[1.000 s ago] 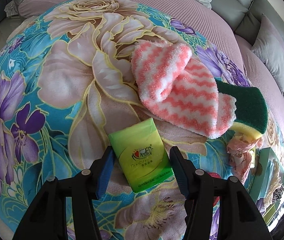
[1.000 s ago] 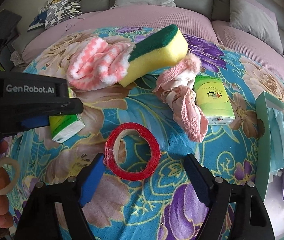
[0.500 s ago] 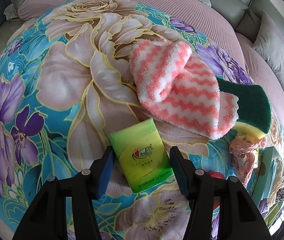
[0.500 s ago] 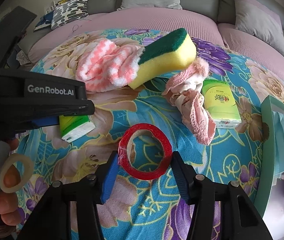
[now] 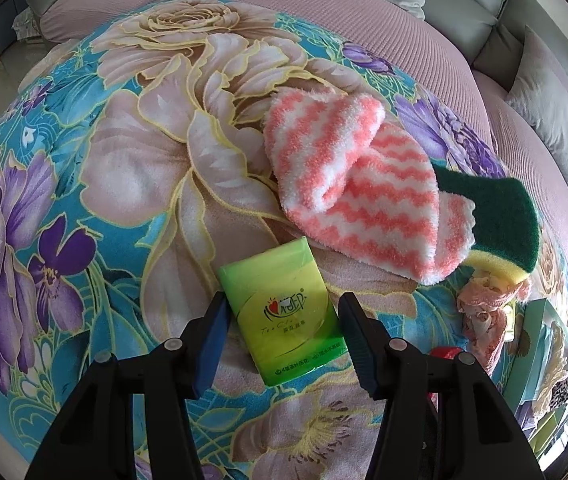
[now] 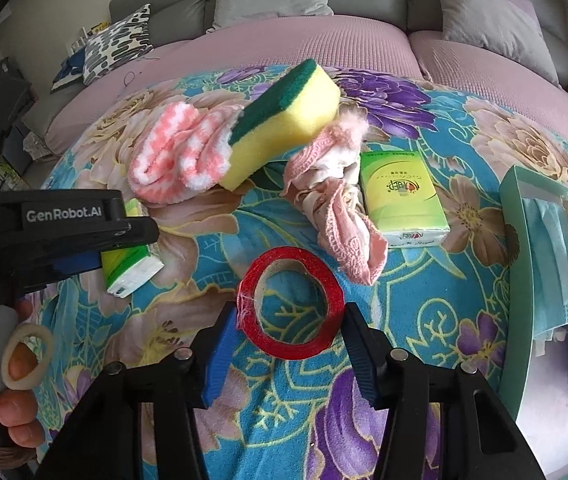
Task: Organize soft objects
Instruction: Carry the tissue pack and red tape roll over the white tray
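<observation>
Straddling a green tissue pack [image 5: 284,312] with jaws apart, the left gripper [image 5: 281,340] is waiting while striped fuzzy socks [image 5: 348,184], sponge [image 6: 288,120], lace cloth [image 6: 336,196], second tissue pack [image 6: 402,196] are lying unsorted beside the teal box [image 6: 518,280], right gripper [image 6: 290,344] bracketing red tape ring [image 6: 290,304], unclamped.
</observation>
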### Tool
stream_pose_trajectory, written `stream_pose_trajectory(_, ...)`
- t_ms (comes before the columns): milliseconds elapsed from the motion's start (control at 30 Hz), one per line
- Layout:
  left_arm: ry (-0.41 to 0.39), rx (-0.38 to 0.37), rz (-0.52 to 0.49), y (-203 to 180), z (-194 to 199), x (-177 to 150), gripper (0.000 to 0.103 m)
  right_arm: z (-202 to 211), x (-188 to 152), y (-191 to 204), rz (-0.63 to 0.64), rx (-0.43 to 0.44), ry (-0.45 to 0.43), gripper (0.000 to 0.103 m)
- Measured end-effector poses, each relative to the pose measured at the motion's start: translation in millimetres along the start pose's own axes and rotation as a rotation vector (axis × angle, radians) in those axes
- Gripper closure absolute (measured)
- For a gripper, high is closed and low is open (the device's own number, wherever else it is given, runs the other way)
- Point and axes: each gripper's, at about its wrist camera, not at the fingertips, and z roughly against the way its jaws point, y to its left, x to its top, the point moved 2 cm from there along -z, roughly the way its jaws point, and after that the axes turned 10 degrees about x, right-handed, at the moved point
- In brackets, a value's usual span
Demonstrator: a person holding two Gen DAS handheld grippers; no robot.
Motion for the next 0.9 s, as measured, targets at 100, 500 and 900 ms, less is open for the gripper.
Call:
stream_pose_trajectory(100, -0.021, -0.004, 0.018, 5, 6, 2, 0.046, 5, 1, -5, -0.024, 0.006, -0.012, 0.048)
stream_pose_trajectory(500, -0.147, -0.037, 0.046, 13, 54, 6, 0.046, 43, 3, -22, -0.096, 0.013, -0.100, 0.049)
stream_pose_trajectory(900, -0.305, -0.067, -0.032, -15, 110, -1, 0.046, 122, -6, -56, -0.174, -0.074, -0.245, 0.049)
